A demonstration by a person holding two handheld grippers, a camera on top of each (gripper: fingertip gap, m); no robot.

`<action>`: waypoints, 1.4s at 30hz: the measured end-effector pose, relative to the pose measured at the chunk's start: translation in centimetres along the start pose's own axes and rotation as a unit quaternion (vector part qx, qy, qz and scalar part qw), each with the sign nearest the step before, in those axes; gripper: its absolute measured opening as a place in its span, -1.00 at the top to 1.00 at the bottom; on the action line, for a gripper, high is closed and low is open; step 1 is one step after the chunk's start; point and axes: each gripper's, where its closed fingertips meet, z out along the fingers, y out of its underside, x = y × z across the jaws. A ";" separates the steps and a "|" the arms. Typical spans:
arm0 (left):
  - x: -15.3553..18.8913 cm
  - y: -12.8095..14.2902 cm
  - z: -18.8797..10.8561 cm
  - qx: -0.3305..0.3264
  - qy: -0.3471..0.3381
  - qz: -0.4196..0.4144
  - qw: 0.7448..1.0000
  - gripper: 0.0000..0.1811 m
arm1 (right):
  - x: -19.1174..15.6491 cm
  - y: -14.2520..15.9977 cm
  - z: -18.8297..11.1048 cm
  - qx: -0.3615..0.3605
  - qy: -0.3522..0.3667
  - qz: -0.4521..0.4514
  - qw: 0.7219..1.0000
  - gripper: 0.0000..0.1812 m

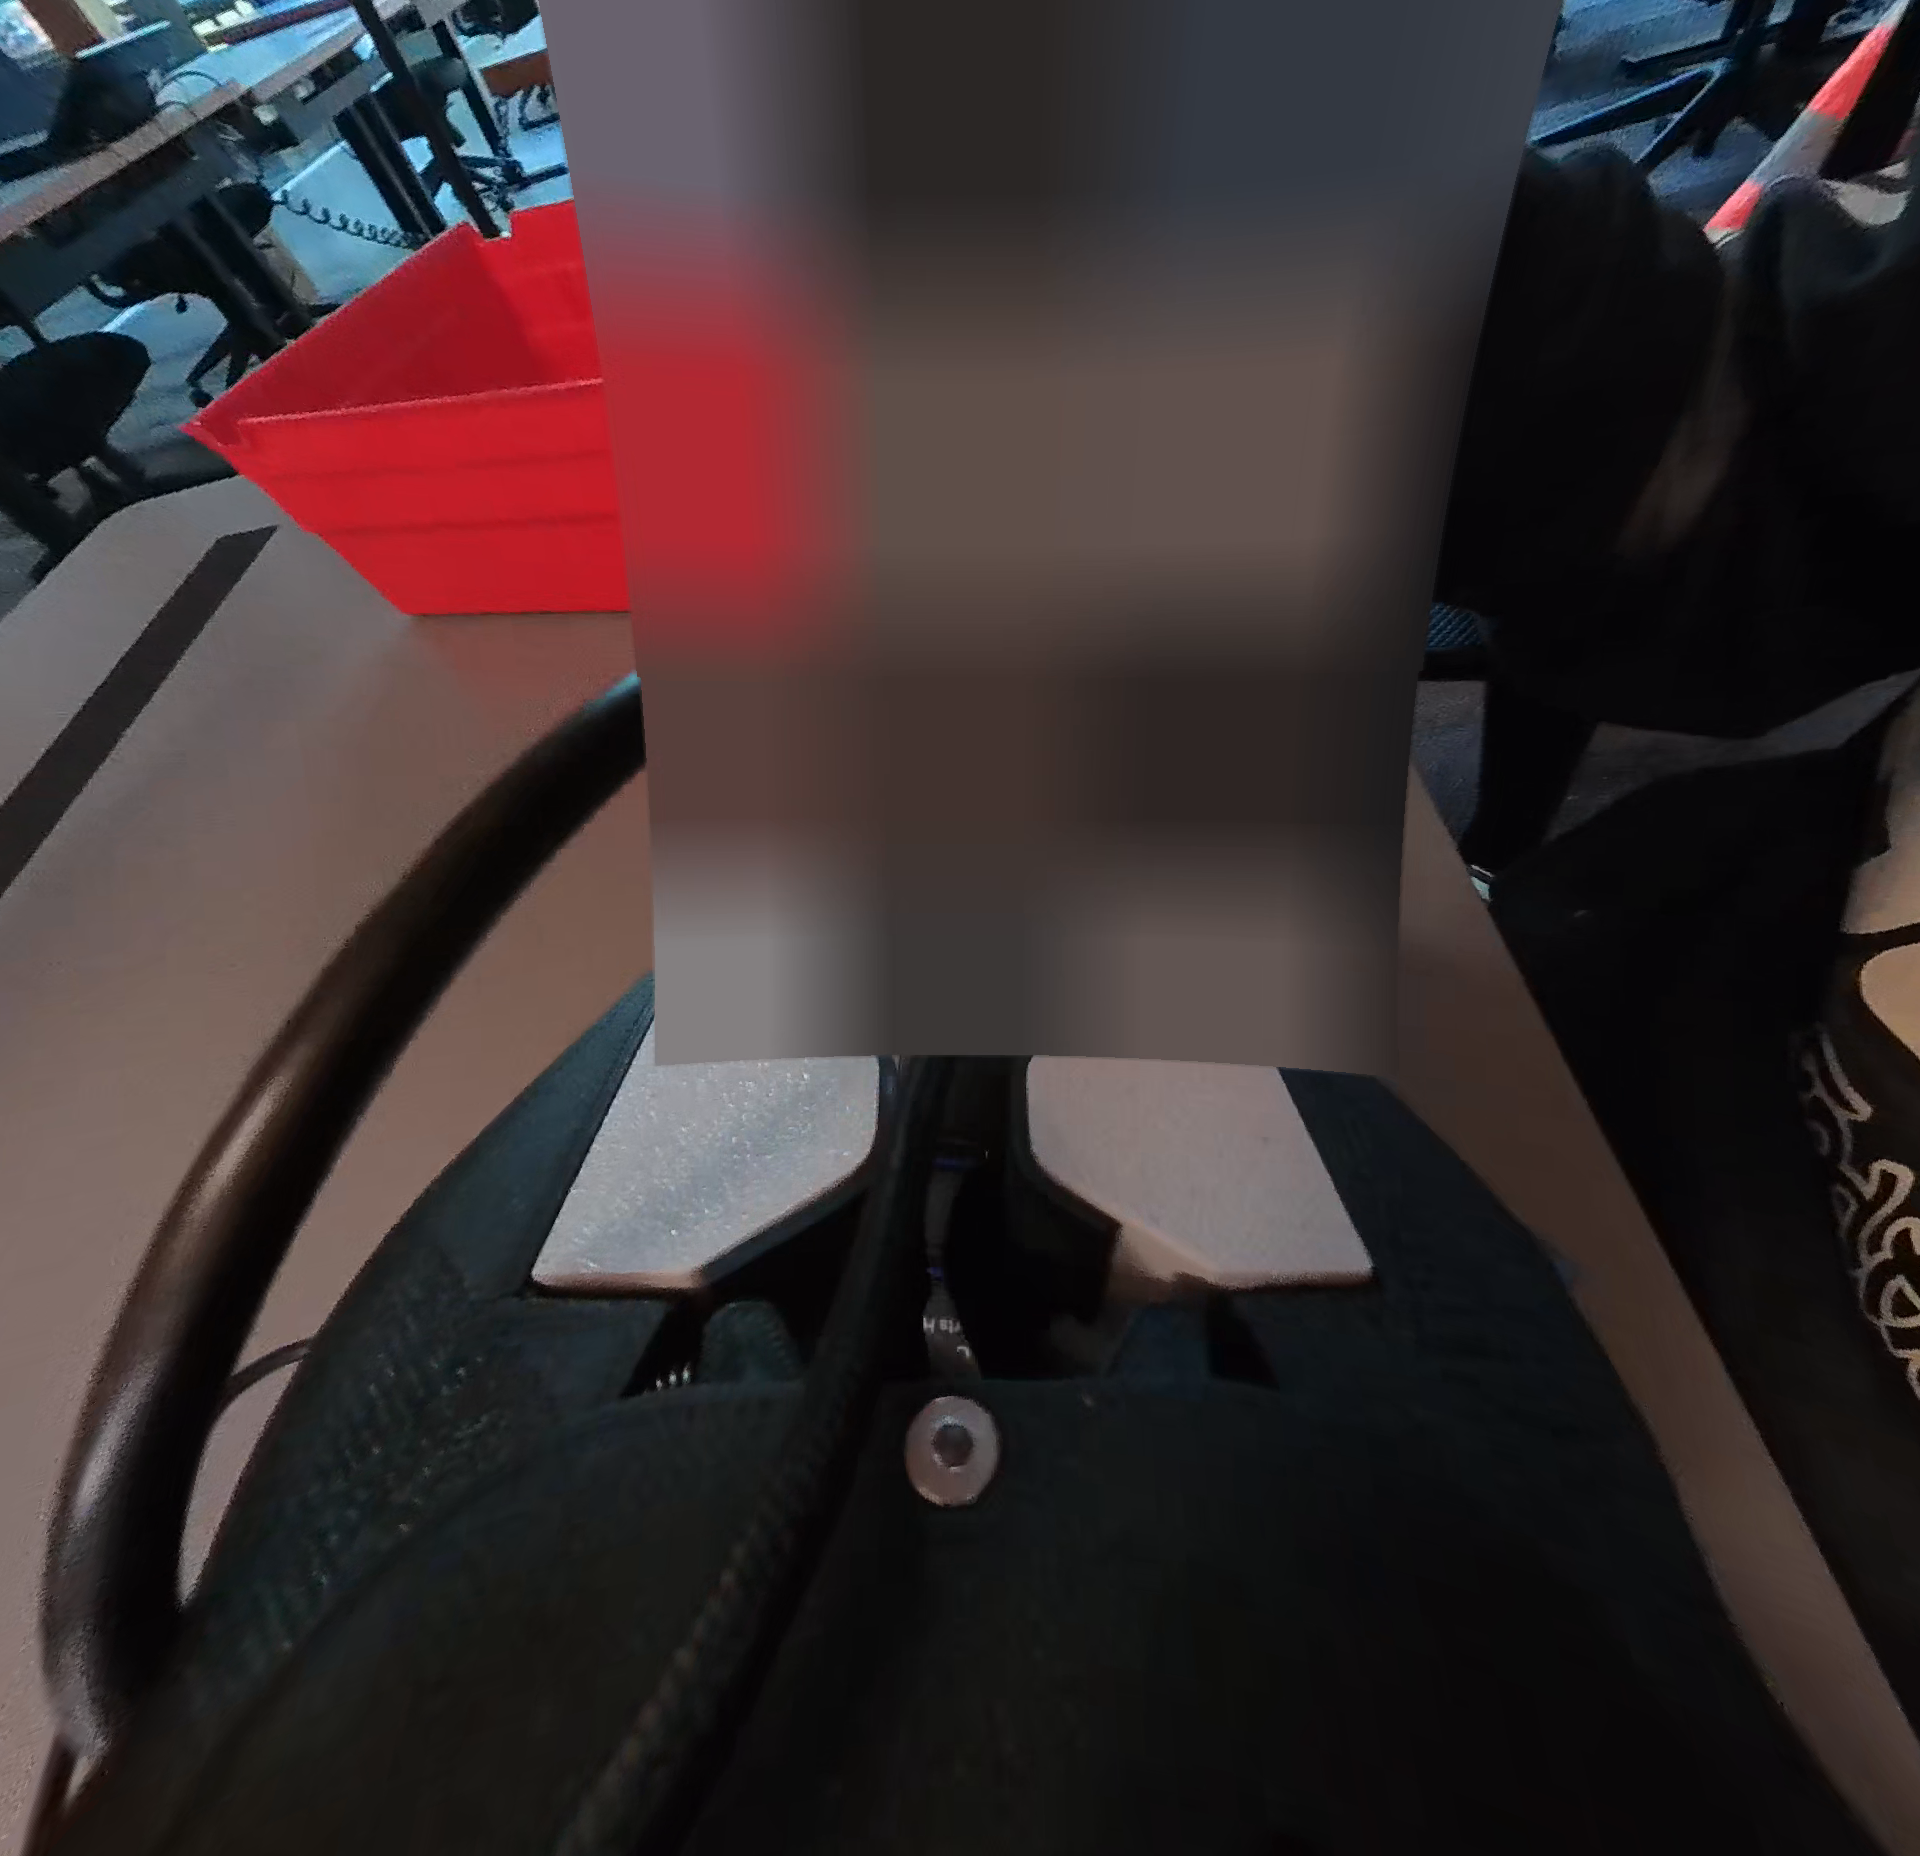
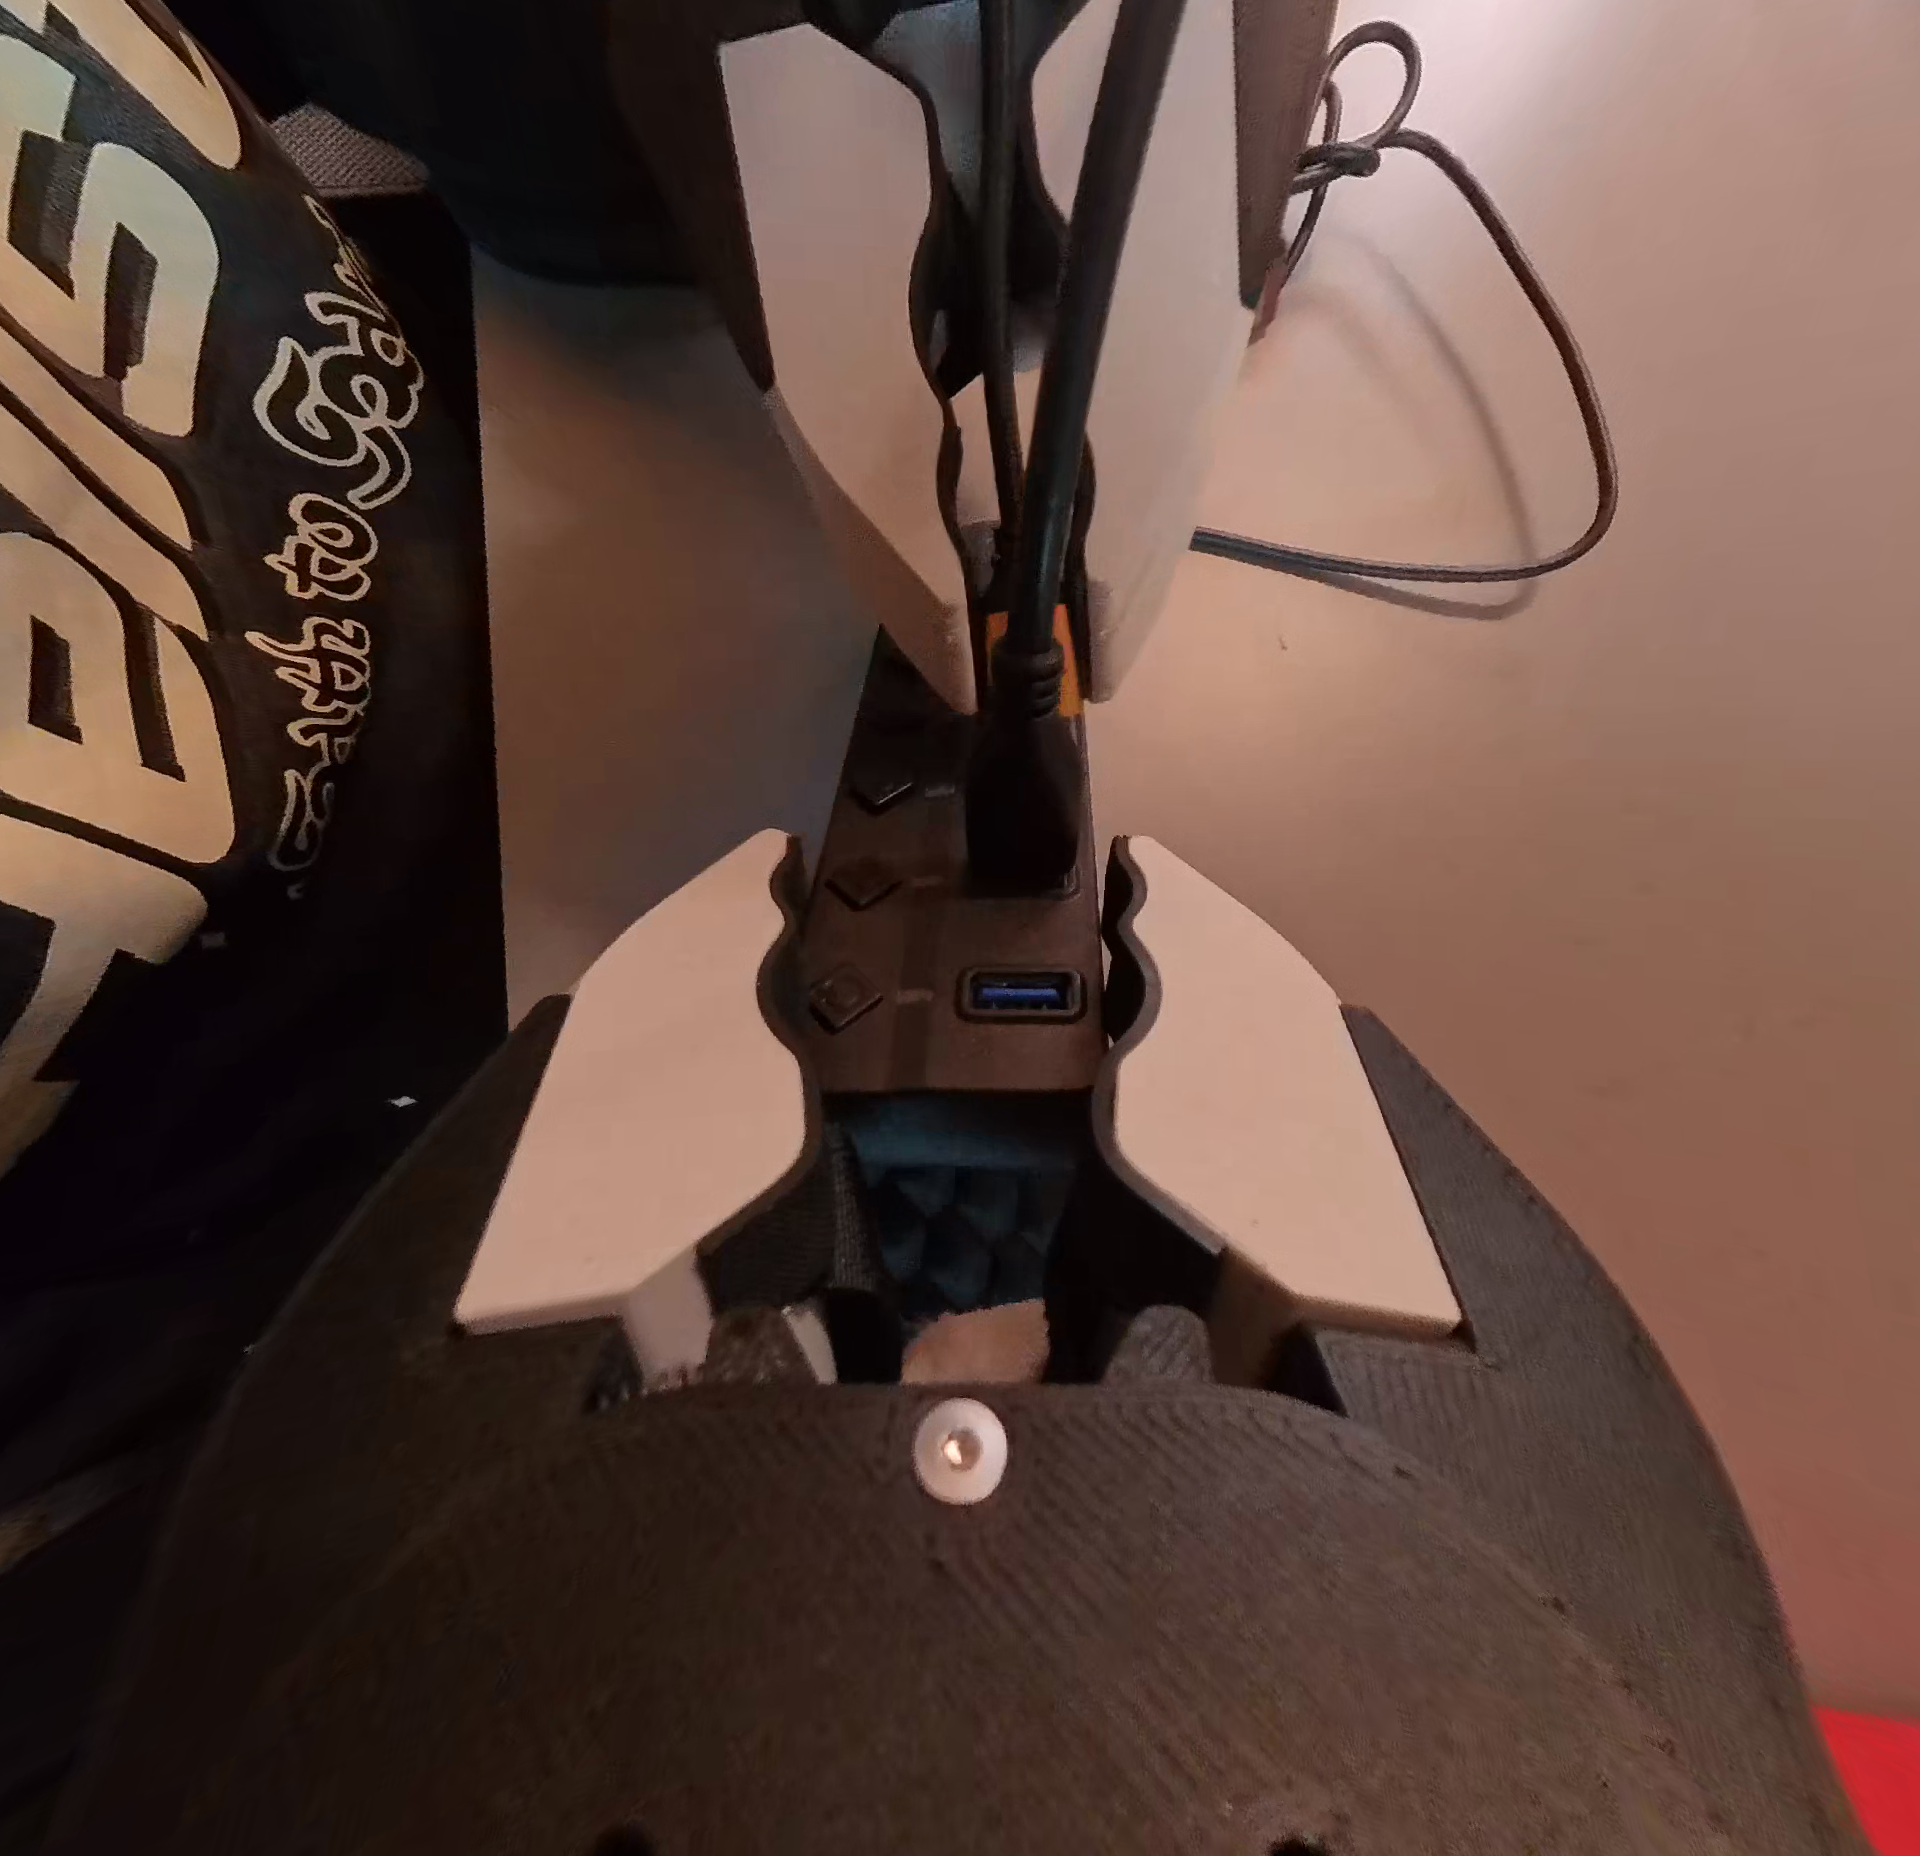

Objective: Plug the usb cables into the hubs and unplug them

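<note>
In the right wrist view my right gripper (image 2: pixel 951 861) is shut on a black USB hub (image 2: pixel 935 1037), its white fingers (image 2: pixel 665 1079) on either side of it. A black USB plug (image 2: pixel 1018 809) sits in the hub's second port. The nearest blue port (image 2: pixel 1021 994) is free. My left gripper (image 2: pixel 1029 684) comes in from above, closed around the plug's black cable (image 2: pixel 1049 476) at an orange piece just behind the plug. In the left wrist view its fingers (image 1: pixel 727 1162) show with a braided cable (image 1: pixel 790 1494) between them. A blurred patch hides the tips.
A red bin (image 1: pixel 436 476) stands on the brown table (image 1: pixel 260 767) at the far left. A thick black cable (image 1: pixel 312 1027) arcs at the left. A thin black cable loop (image 2: pixel 1558 435) lies on the table. A person in a black printed shirt (image 2: pixel 156 559) is close by. Only a small space, under 4 cm, lies between the two pairs of fingers.
</note>
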 end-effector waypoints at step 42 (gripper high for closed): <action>2.6 3.5 -0.2 -0.125 0.120 -0.006 0.985 0.83 | -3.0 3.6 4.3 -0.015 0.056 0.086 0.995 0.33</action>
